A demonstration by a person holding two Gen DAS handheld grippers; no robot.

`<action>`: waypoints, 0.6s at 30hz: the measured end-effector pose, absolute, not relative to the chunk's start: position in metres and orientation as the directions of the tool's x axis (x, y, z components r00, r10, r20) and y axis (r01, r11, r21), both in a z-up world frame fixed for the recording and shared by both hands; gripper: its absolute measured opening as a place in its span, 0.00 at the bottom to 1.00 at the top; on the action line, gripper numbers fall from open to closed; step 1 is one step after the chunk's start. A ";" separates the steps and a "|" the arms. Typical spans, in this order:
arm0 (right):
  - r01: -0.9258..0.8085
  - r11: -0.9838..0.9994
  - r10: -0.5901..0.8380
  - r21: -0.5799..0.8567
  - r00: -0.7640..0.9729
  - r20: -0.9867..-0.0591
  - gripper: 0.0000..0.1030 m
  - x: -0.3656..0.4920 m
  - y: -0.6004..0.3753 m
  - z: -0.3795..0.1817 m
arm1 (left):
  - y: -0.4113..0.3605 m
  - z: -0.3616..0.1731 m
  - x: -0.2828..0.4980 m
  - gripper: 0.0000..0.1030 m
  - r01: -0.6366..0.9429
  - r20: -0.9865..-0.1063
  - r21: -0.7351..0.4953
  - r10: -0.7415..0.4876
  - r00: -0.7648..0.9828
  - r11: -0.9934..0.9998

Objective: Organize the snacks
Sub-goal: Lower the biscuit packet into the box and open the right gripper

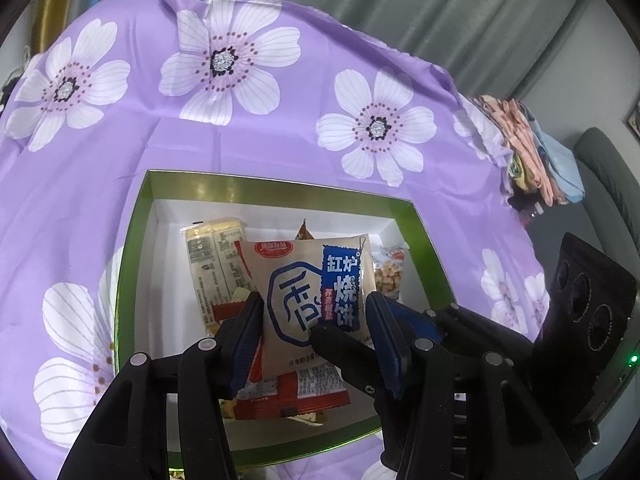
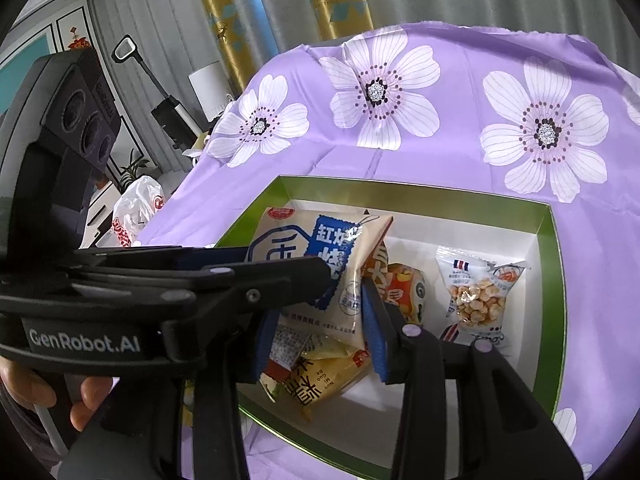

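A beige biscuit packet [image 1: 308,292] with a blue label hangs over the green-rimmed box [image 1: 280,182], and my left gripper [image 1: 314,300] is shut on its two sides. From the right, my right gripper [image 2: 316,320] reaches in. Its pads hold the same packet [image 2: 320,256], and a yellow packet [image 2: 324,376] lies between its fingers. The two grippers interlock, with one finger [image 1: 340,352] of the right one crossing the packet's face. A red packet [image 1: 308,392] sits just beneath; whether it is held I cannot tell.
Inside the box [image 2: 400,188] lie a clear packet of puffed kernels [image 2: 476,300], an orange packet [image 2: 404,288] and a pale bar packet [image 1: 212,264]. Purple floral cloth [image 1: 240,140] covers the table. Folded clothes [image 1: 532,152] lie off its right edge and a plastic bag [image 2: 136,208] off its left.
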State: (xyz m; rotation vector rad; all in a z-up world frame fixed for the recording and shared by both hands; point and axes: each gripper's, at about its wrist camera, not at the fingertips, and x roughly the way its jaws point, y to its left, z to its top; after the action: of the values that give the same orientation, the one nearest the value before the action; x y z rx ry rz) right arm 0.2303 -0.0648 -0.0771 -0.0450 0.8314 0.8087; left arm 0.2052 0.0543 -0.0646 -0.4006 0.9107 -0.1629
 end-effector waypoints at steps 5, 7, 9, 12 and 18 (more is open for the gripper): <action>-0.648 0.717 0.609 0.258 0.401 -0.685 0.45 0.229 -0.066 -0.077 | 0.048 -0.063 0.203 0.50 -0.052 -0.748 -0.356 -0.251 0.615 0.933; -0.643 0.725 0.598 0.249 0.406 -0.691 0.48 0.228 -0.067 -0.077 | 0.044 -0.062 0.201 0.50 -0.054 -0.754 -0.330 -0.229 0.615 0.942; -0.638 0.732 0.586 0.238 0.413 -0.697 0.51 0.226 -0.068 -0.077 | 0.042 -0.061 0.200 0.53 -0.057 -0.760 -0.317 -0.217 0.612 0.947; -0.633 0.736 0.586 0.241 0.419 -0.693 0.53 0.224 -0.072 -0.073 | 0.042 -0.058 0.196 0.67 -0.063 -0.761 -0.308 -0.205 0.616 0.949; -0.625 0.746 0.585 0.230 0.451 -0.674 0.64 0.213 -0.081 -0.060 | 0.049 -0.045 0.182 0.76 -0.076 -0.747 -0.318 -0.201 0.634 0.945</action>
State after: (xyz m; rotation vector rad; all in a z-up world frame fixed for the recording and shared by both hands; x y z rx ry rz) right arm 0.2129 -0.0811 -0.0604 -0.0542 0.8102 0.7479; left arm 0.1823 0.0489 -0.0452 -0.3364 0.8854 -0.0731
